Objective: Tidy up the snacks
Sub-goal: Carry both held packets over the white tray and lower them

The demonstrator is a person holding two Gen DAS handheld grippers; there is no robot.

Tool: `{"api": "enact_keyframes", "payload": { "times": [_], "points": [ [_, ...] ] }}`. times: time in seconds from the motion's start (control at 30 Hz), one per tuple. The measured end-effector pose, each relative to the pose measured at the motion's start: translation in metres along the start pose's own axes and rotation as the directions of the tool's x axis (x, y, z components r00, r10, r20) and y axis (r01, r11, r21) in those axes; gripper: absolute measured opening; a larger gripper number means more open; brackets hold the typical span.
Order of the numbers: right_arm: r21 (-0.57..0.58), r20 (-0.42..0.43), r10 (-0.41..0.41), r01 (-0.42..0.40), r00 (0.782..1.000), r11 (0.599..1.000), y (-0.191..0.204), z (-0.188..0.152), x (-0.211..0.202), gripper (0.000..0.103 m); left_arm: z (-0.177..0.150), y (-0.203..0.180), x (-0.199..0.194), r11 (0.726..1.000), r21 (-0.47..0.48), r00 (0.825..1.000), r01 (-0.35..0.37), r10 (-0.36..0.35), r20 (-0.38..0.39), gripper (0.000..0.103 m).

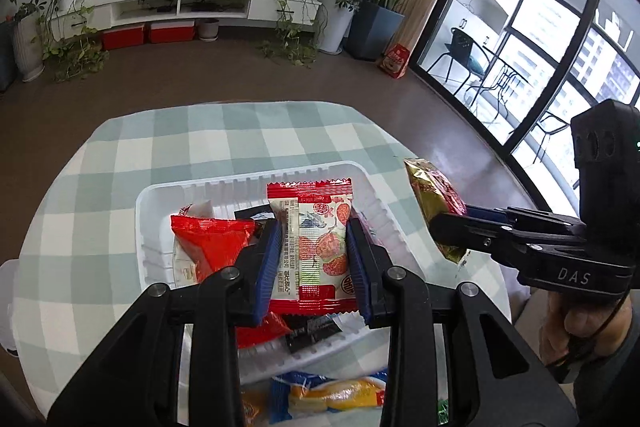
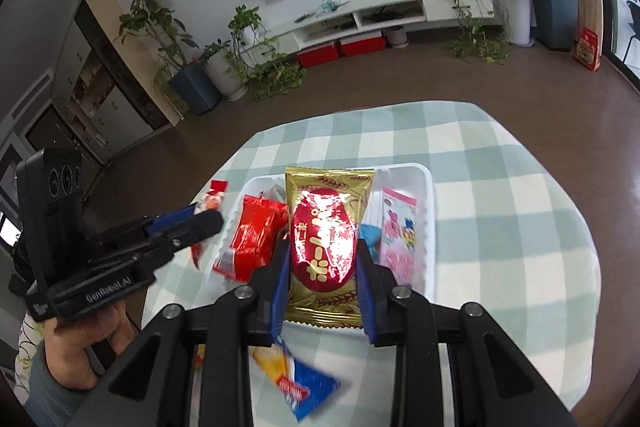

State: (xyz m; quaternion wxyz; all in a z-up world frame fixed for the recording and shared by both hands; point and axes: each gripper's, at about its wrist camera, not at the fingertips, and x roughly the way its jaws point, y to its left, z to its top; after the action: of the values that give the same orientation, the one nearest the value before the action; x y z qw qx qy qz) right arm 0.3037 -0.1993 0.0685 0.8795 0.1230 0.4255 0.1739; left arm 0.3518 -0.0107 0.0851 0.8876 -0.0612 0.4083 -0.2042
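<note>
Both grippers hold a snack above the white tray [image 1: 160, 195]. The left gripper [image 1: 314, 259] squeezes the red-and-white packet [image 1: 316, 239]; the right gripper [image 2: 322, 267] squeezes the gold packet [image 2: 326, 247]. The tray probably lies straight below, long side across.

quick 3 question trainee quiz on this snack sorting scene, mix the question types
1. True or false: both tongs are empty.
2. What sits in the left tongs? A) a yellow and blue packet B) a white and red strawberry-print packet C) a pink packet
3. Fill in: the right tongs are shut on a ___ packet with a red oval.

Key
1. False. Each pair grips a snack above the white tray.
2. B, the strawberry-print packet.
3. Gold: the gold packet.
</note>
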Motion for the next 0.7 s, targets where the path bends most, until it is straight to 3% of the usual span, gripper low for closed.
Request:
{"api": "enact_keyframes", "payload": {
  "times": [0.23,0.7],
  "points": [
    [0.013,-0.094,-0.064,0.066,0.993,0.998,-0.018,0.016,0.067,0.033,0.003,0.017,0.059,0.999,-0.035,0.999,-0.005,0.003,-0.043,0.031],
    [0.041,-0.171,-0.083,0.091,0.982,0.995,-0.035,0.028,0.121,0.033,0.002,0.033,0.11,0.999,-0.022,0.995,-0.041,0.039,-0.094,0.033]
  ]
}}
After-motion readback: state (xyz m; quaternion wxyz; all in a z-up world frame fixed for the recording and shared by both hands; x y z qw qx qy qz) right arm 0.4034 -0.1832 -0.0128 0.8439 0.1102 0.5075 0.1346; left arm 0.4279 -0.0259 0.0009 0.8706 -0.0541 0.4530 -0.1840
